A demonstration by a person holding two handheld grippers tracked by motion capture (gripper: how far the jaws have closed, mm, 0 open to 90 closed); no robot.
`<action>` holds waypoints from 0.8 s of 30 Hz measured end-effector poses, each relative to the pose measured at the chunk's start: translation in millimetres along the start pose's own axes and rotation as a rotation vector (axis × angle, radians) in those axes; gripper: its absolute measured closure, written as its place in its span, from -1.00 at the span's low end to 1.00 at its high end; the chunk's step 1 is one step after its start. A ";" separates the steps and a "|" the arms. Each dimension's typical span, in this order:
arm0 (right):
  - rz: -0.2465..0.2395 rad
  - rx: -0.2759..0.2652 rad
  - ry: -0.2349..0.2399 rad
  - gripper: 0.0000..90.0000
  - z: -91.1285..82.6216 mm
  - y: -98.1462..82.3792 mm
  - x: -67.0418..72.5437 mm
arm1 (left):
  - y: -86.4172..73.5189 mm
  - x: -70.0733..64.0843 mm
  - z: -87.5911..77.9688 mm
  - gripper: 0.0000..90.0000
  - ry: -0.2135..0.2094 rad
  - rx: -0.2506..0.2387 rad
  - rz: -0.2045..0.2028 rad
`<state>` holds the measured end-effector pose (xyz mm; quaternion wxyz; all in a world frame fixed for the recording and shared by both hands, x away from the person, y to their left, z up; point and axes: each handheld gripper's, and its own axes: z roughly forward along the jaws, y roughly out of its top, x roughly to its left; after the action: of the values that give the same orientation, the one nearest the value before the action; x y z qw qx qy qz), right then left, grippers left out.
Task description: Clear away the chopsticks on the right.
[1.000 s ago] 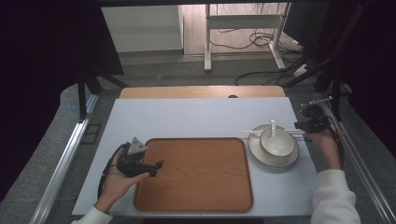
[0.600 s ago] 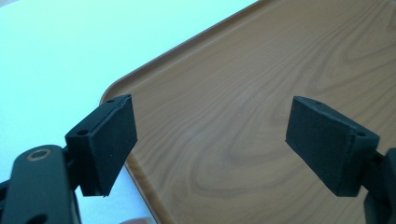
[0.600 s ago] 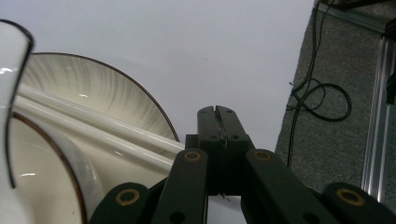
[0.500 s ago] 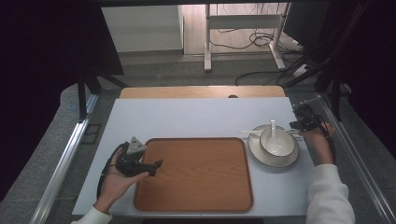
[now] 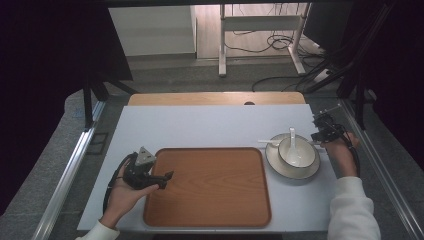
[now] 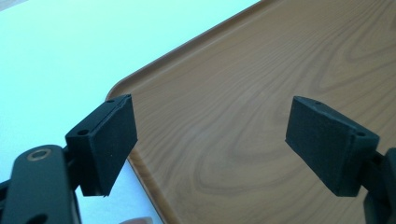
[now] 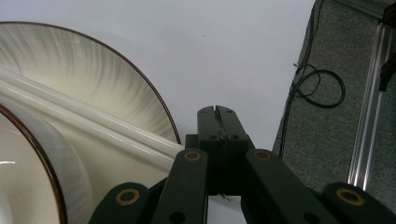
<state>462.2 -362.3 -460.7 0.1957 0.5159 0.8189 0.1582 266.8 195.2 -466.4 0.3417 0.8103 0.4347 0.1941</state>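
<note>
A wooden tray [image 5: 210,187] is lying at the desk's [image 5: 200,125] near edge. A plate [image 5: 280,167] carrying a bowl [image 5: 295,155], spoon [image 5: 293,137] and chopsticks [image 7: 93,123] is sitting near the right edge. The left gripper [image 6: 210,140] is hovering released over the tray's left rim. The right gripper [image 7: 217,135] is clenched empty just beside the chopsticks' tips.

A lab-like test room: white worktop [image 5: 200,125] on metal framing, loose cables [image 5: 280,47] on the floor at 12 o'clock.
</note>
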 end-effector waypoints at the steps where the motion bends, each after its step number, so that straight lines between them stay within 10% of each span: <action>1: 0.001 0.006 0.002 0.99 -0.4 -1.9 0.1 | 0.0 0.3 0.1 -0.64 0.000 0.000 -0.002; 24: 0.044 0.011 0.021 0.99 -22.0 -29.9 -2.7 | 1.0 0.7 -1.7 -0.64 -0.005 0.002 0.004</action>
<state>429.2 -378.5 -454.8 0.1809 0.5332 0.8101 0.1635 266.7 196.1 -464.5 0.3415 0.8120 0.4326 0.1921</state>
